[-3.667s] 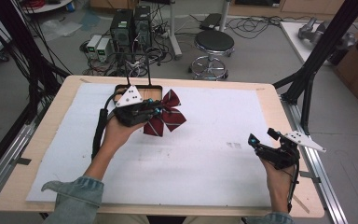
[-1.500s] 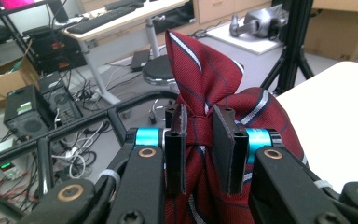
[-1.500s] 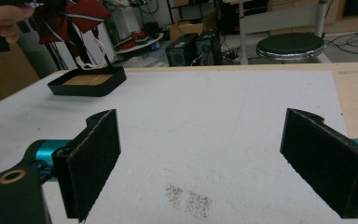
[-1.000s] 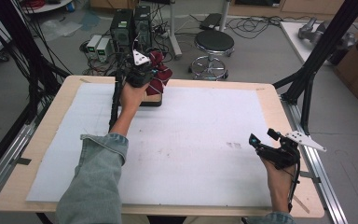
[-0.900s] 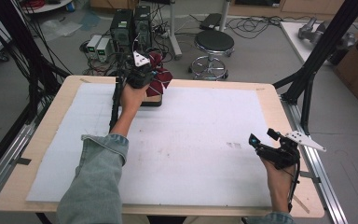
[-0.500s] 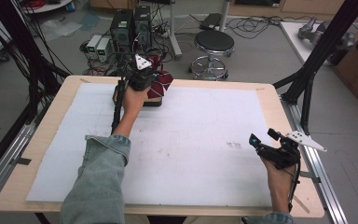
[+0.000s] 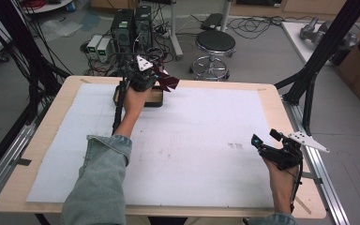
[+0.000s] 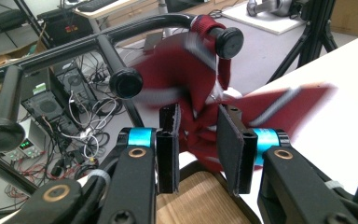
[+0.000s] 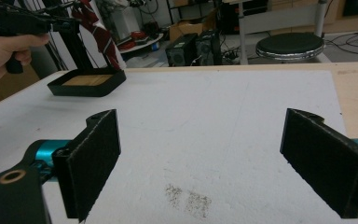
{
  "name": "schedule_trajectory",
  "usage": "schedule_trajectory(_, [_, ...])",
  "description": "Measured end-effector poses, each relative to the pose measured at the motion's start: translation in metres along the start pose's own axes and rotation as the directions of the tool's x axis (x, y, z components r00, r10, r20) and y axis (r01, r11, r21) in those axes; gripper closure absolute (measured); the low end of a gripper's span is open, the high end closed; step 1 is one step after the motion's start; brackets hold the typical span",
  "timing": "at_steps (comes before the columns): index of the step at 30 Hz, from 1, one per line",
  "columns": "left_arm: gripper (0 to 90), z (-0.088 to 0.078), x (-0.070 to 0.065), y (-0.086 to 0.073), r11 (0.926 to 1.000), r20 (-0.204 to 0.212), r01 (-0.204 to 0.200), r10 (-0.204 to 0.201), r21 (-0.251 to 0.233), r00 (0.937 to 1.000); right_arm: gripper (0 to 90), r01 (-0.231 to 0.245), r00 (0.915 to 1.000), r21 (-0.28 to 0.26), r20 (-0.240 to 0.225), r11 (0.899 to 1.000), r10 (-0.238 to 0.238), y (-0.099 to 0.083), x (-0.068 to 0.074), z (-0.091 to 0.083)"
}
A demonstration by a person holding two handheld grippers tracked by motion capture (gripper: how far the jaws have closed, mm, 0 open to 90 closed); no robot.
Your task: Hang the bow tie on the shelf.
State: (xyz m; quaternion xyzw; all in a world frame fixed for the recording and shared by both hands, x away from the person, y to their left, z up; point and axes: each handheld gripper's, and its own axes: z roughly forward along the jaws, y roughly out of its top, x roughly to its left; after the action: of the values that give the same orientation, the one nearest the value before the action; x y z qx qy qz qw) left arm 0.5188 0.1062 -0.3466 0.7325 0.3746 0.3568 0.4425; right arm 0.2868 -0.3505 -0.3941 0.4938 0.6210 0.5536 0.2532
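A dark red cloth (image 7: 165, 80) with pale stripes hangs on a black metal rack (image 8: 121, 35) over a black wooden-floored tray (image 7: 155, 97), upper centre; the left tongs (image 7: 146, 80), jaws just opening, straddle it. Right tongs (image 7: 268, 145) stand spread, lower right of the table (image 7: 206, 140).

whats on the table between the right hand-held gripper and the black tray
Nothing: in the high view, bare white sheet runs from the right hand-held gripper to the black tray.
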Motion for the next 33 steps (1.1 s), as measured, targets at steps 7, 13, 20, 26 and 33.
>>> schedule_trajectory(7, [63.9, -0.008, 0.001, 0.003, 0.9999, 0.012, 0.007, -0.007, -0.015, 0.9999, 11.0, -0.003, 1.0, -0.002, -0.001, 1.0, 0.003, 0.0, 0.0, 0.0])
schedule_trajectory(13, [62.3, -0.021, 0.004, 0.002, 0.999, 0.017, 0.004, -0.004, -0.044, 0.9999, 11.0, -0.001, 1.0, -0.003, 0.0, 1.0, 0.001, 0.0, 0.0, 0.0])
schedule_trajectory(20, [61.1, -0.039, 0.008, 0.0, 0.9956, 0.053, 0.049, -0.044, -0.08, 0.9976, 11.0, 0.001, 1.0, -0.003, -0.001, 1.0, -0.001, 0.0, 0.001, 0.0])
schedule_trajectory(26, [57.8, -0.058, 0.009, 0.0, 0.9931, 0.072, 0.061, -0.054, -0.1, 0.996, 11.0, 0.007, 1.0, -0.002, -0.001, 1.0, -0.007, 0.0, 0.002, 0.002])
schedule_trajectory(33, [51.5, -0.078, 0.01, -0.005, 0.9887, 0.084, 0.079, -0.069, -0.128, 0.9941, 11.0, 0.009, 1.0, -0.004, 0.002, 1.0, -0.009, 0.0, 0.001, 0.002])
